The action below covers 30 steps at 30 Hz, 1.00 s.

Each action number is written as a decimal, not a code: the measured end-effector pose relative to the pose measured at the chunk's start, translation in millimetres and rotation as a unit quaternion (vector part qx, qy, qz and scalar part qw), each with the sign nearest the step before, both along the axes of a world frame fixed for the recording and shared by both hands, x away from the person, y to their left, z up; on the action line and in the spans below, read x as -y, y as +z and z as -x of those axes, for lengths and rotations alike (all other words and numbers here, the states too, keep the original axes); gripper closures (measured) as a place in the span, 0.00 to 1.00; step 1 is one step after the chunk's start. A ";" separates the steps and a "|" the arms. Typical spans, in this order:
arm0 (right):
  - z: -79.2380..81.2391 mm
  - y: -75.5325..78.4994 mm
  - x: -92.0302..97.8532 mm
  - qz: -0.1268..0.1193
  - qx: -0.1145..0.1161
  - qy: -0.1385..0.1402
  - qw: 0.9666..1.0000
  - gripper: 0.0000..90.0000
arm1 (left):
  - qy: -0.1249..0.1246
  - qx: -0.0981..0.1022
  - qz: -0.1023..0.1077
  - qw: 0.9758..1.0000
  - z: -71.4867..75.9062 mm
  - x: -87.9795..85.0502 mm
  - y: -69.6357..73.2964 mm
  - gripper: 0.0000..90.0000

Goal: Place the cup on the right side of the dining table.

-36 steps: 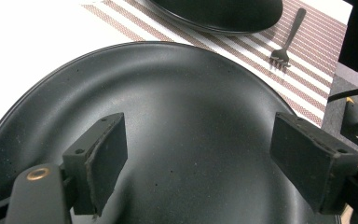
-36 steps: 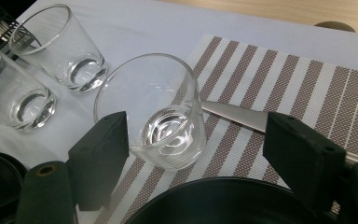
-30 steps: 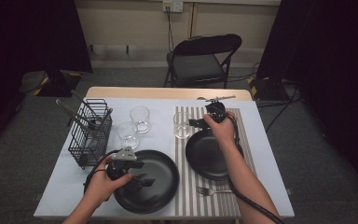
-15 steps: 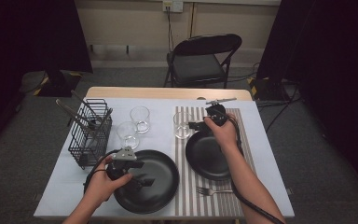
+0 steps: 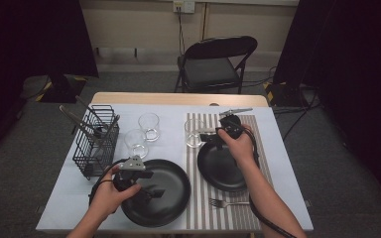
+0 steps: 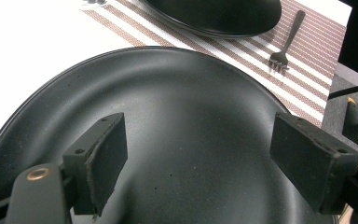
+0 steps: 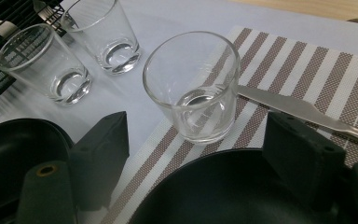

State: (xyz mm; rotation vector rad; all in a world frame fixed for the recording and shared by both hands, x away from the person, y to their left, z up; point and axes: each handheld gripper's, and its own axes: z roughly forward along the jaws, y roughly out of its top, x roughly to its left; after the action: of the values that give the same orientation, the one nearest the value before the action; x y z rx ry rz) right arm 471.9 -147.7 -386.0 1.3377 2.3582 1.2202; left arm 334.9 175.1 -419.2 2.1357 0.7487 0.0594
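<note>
A large black plate (image 5: 166, 206) lies at the near left on the white cloth. My left gripper (image 5: 150, 190) hovers open just over it, and the plate (image 6: 168, 93) spans the space between its jaws (image 6: 200, 163). A smaller black plate (image 5: 222, 171) sits on the striped placemat (image 5: 258, 148). My right gripper (image 5: 207, 137) stands open above that plate's far rim and points at a clear glass (image 5: 194, 133). In the right gripper view the glass (image 7: 193, 88) stands upright ahead of the open jaws (image 7: 200, 158), untouched.
Two more glasses (image 5: 149, 126) (image 5: 136, 143) stand left of the placemat. A black wire basket (image 5: 96, 141) with utensils is at the far left. A fork (image 5: 228, 202) lies near the mat's front edge, and a knife (image 7: 303, 109) lies behind the glass. A folding chair (image 5: 213, 64) stands beyond the table.
My right gripper has drifted slightly nearer and lower over the smaller plate's far rim. The left gripper has stayed over the large plate.
</note>
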 end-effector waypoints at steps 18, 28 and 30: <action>18.7 -10.0 0.0 0.018 0.007 0.029 0.999 0.24 | 0.000 0.000 -0.002 1.000 0.0 0.2 0.1 0.21; 25.4 -15.0 6.3 0.020 0.003 0.037 0.999 0.24 | 0.000 0.000 -0.004 1.000 -0.3 0.5 0.1 0.21; 26.3 -16.3 9.1 0.023 0.004 0.038 0.999 0.24 | 0.000 0.000 -0.005 1.000 -0.4 0.5 -0.2 0.21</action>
State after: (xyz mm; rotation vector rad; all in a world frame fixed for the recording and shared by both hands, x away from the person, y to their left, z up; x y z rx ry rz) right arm 445.6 -156.9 -402.3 1.2386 2.4375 1.1819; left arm 335.3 174.6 -419.3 2.1461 0.7504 0.0631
